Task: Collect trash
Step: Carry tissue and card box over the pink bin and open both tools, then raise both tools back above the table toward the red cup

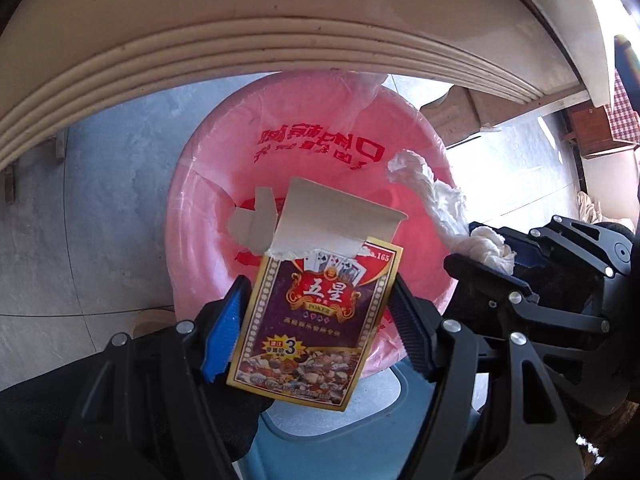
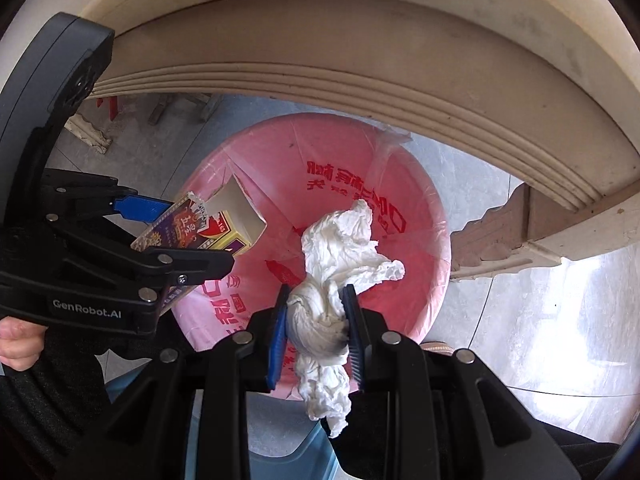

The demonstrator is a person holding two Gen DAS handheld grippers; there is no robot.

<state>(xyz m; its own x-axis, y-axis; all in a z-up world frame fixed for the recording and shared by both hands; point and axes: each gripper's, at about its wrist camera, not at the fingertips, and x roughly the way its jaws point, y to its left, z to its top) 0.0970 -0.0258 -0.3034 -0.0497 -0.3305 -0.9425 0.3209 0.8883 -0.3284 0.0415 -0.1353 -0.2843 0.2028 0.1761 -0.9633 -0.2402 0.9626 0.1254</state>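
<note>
Grey floor, pink-lined bin (image 1: 224, 168); left gripper (image 1: 316, 320) clamps "POKER" card box (image 1: 308, 320); right gripper (image 2: 316, 336) pinches tissue (image 2: 332, 280).

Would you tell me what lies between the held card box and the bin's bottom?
Nothing: below the card box, the bin shows only its pink liner in the left wrist view.

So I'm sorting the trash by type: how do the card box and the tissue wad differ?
The card box is stiff, flat-sided and printed in purple and gold; the tissue wad is soft, crumpled and plain white with a dark smudge. The box's top flap is torn open; the tissue is twisted into a lump. The left gripper clamps the box, the right gripper the tissue. Both hang over the pink-lined bin.
</note>
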